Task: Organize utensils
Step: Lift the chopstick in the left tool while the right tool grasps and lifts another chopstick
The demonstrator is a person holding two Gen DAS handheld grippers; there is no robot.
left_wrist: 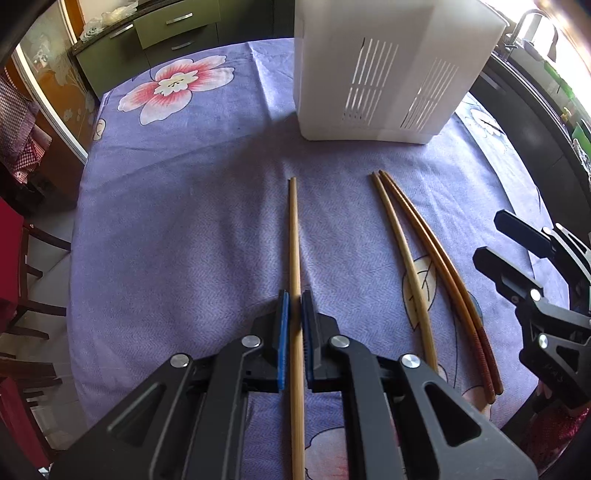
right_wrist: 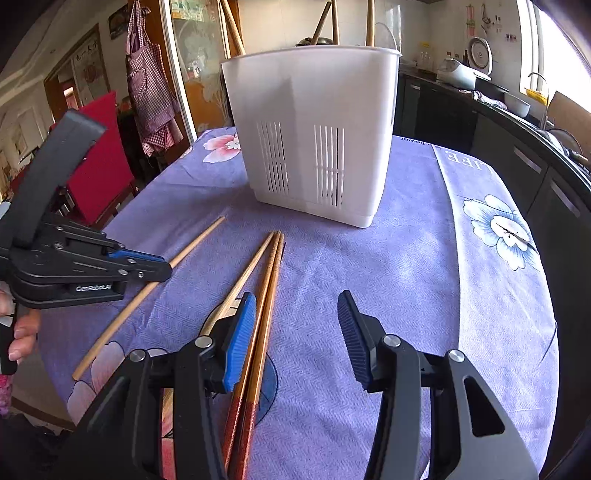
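My left gripper (left_wrist: pixel 295 299) is shut on a pale bamboo chopstick (left_wrist: pixel 293 229) about midway along it, and the stick still lies along the purple floral tablecloth (left_wrist: pixel 192 206). In the right wrist view, that gripper (right_wrist: pixel 166 267) pinches the same chopstick (right_wrist: pixel 199 240) from the left. To the right lie one pale chopstick (left_wrist: pixel 402 251) and two darker red-handled chopsticks (left_wrist: pixel 437 251). My right gripper (right_wrist: pixel 297 299) is open just above them, its left pad (right_wrist: pixel 242 332) over the dark pair (right_wrist: pixel 269 273). A white slotted utensil holder (right_wrist: pixel 314 110) stands beyond.
Wooden handles (right_wrist: pixel 334 22) stick up out of the holder. A person's hand (right_wrist: pixel 22 332) holds the left tool. Red chairs (right_wrist: pixel 99 155) stand off the table's left edge. A dark kitchen counter (right_wrist: pixel 517 122) runs along the right. Bare cloth lies right of the chopsticks.
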